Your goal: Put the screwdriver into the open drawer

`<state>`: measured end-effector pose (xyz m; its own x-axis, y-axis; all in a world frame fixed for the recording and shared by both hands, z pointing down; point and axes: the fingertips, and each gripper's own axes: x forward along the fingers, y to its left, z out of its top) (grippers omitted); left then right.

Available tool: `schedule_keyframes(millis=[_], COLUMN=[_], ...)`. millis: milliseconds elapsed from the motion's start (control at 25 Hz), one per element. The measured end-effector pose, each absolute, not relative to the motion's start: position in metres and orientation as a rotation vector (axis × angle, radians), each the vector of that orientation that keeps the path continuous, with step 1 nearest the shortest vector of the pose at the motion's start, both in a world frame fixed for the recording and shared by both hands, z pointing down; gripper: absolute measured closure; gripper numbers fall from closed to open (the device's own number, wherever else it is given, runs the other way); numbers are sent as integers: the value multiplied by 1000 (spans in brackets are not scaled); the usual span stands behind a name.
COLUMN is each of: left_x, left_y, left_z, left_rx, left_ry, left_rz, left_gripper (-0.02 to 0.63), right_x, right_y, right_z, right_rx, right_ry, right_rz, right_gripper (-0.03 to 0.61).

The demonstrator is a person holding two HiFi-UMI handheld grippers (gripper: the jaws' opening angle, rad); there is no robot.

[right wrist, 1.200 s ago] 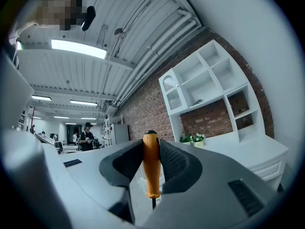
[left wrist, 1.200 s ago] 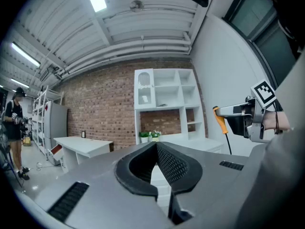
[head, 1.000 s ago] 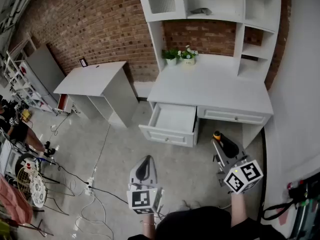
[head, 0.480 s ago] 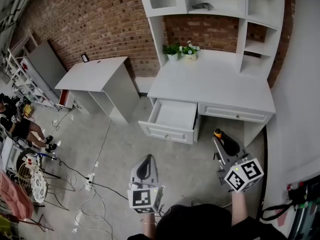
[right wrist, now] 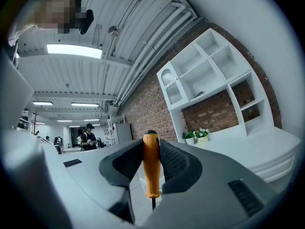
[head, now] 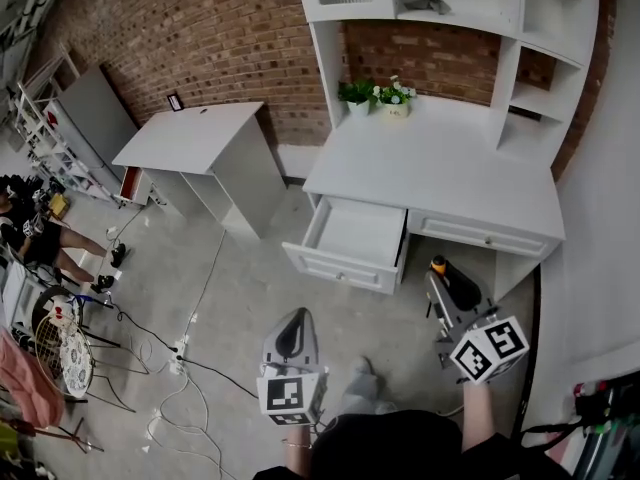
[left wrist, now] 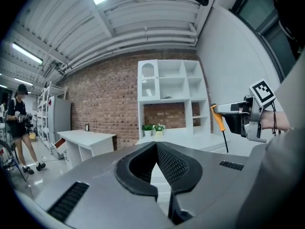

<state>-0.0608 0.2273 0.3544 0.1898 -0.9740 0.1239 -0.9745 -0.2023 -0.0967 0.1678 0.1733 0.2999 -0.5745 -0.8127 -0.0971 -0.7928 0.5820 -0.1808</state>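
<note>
My right gripper (head: 440,274) is shut on the screwdriver (right wrist: 151,166), whose orange handle stands upright between the pads with the dark shaft pointing down. In the head view its orange top (head: 436,264) shows just in front of the white desk (head: 440,183), right of the open drawer (head: 352,240). The drawer is pulled out and looks empty. My left gripper (head: 296,320) hangs lower left over the floor, jaws together with nothing between them (left wrist: 157,149). In the left gripper view the screwdriver (left wrist: 218,122) appears at the right.
A low white cabinet (head: 200,143) stands left of the desk. Potted plants (head: 378,93) sit at the back of the desk under the hutch shelves (head: 450,8). Cables (head: 170,368) trail over the concrete floor. A person (head: 30,243) stands at the far left by racks.
The desk and drawer have shifted up and right in the head view as both grippers moved a little forward. The grip on the screwdriver is unchanged.
</note>
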Motion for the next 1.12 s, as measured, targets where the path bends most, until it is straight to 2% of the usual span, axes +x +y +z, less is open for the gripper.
schedule_keyframes(millis=[640, 1120], left_x=[-118, -129], left_y=[89, 40], left_z=[361, 382], left_rx=[2402, 2411], left_ry=[-1950, -1850], left_rz=[206, 241], left_gripper=[604, 604], right_x=[110, 88], right_y=[36, -11], right_z=[303, 320], right_rx=[-1347, -1375], right_ry=[2656, 2657], right_rz=[-194, -241], right_gripper=[463, 463])
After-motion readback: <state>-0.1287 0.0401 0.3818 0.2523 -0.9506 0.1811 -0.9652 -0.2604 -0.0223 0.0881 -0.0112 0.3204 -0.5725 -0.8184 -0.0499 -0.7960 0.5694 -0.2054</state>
